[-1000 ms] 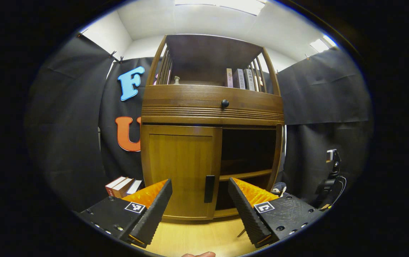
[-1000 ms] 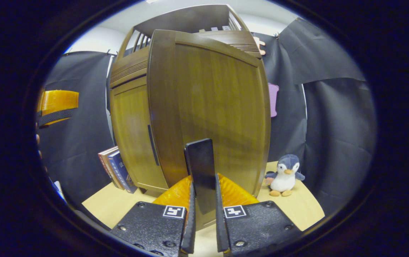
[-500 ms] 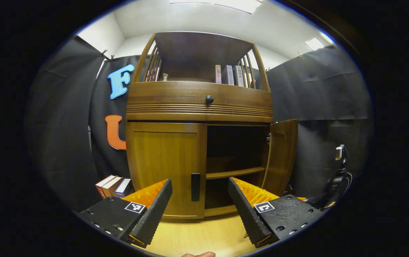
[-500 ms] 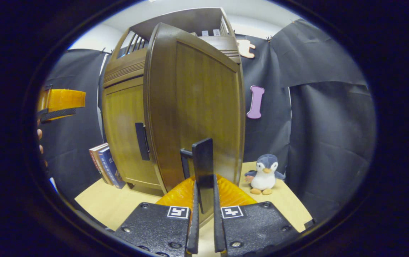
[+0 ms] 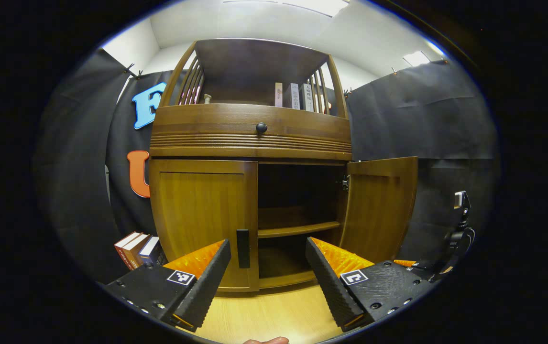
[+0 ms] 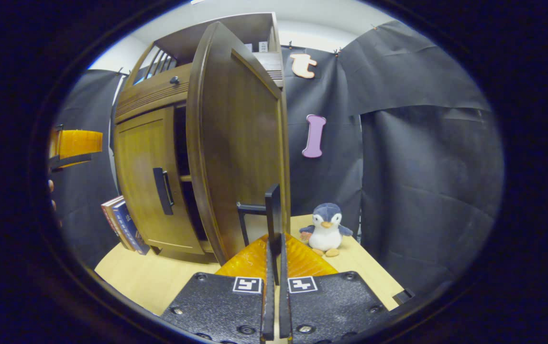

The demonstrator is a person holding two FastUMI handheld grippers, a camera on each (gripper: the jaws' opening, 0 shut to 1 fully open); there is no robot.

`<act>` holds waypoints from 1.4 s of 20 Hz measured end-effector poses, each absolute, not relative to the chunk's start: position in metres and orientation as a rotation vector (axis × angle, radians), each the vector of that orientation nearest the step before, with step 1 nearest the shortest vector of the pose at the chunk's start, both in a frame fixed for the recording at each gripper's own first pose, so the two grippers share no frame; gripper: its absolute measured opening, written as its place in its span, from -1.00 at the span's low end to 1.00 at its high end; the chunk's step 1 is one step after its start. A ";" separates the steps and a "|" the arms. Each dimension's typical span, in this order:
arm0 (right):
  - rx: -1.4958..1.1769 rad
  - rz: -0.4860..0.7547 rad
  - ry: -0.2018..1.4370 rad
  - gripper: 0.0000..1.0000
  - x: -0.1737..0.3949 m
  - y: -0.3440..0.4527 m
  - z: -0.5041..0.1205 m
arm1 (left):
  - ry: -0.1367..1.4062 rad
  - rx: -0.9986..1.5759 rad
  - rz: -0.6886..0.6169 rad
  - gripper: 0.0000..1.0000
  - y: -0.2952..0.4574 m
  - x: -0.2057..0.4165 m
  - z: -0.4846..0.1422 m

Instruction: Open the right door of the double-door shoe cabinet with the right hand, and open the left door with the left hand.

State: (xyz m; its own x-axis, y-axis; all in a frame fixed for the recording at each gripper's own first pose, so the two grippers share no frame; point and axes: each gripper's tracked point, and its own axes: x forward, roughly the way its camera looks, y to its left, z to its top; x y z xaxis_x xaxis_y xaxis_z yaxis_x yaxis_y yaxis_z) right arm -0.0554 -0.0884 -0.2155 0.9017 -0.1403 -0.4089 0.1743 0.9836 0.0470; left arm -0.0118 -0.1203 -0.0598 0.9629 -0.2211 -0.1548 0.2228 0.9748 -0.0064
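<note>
The right gripper (image 6: 274,248), closed on the right door's handle (image 6: 272,215), is swinging the right door (image 5: 379,205) wider, seemingly almost fully, while the open left gripper (image 5: 268,274) is nearing the closed left door's handle (image 5: 243,241).

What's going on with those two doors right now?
Right gripper shut on black handle of brown wooden right door, swung wide. Left gripper open, short of closed left door. Nothing in the way.

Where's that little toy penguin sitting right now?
In the right gripper view, the penguin sits on the tabletop, just right of the open right door, against the black cloth.
</note>
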 end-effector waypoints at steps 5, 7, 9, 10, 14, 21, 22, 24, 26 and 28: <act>0.056 -0.211 0.457 -0.89 -0.064 -0.112 -0.221 | 0.178 0.008 -0.251 0.89 -0.132 -0.009 -0.069; 0.066 -0.232 0.463 -0.89 -0.067 -0.122 -0.220 | 0.183 0.003 -0.258 0.89 -0.136 -0.006 -0.071; 0.100 -0.236 0.471 -0.92 -0.069 -0.128 -0.220 | 0.192 -0.003 -0.264 0.89 -0.139 -0.004 -0.074; 0.121 -0.231 0.472 -0.92 -0.069 -0.129 -0.218 | 0.197 -0.006 -0.267 0.89 -0.140 -0.001 -0.076; 0.135 -0.217 0.468 -0.92 -0.069 -0.137 -0.219 | 0.218 -0.008 -0.268 0.90 -0.140 0.009 -0.088; 0.100 -0.206 0.488 -0.92 -0.071 -0.145 -0.218 | 0.264 -0.015 -0.206 0.90 -0.116 0.043 -0.115; 0.098 -0.206 0.494 -0.92 -0.072 -0.147 -0.219 | 0.268 -0.012 -0.195 0.89 -0.110 0.049 -0.120; 0.112 -0.210 0.497 -0.92 -0.070 -0.149 -0.218 | 0.294 -0.012 -0.178 0.89 -0.103 0.059 -0.130; 0.112 -0.215 0.498 -0.93 -0.071 -0.155 -0.219 | 0.312 -0.014 -0.164 0.89 -0.100 0.069 -0.141; 0.104 -0.224 0.500 -0.92 -0.076 -0.159 -0.218 | 0.335 -0.013 -0.156 0.87 -0.097 0.078 -0.154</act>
State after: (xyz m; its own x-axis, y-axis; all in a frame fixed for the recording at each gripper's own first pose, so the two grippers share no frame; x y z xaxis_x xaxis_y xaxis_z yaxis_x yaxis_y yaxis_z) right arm -0.0756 -0.1593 -0.2177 0.8539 -0.1872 -0.4856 0.2377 0.9703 0.0438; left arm 0.0778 -0.0973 -0.1542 0.9324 -0.1548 -0.3265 0.1506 0.9879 -0.0382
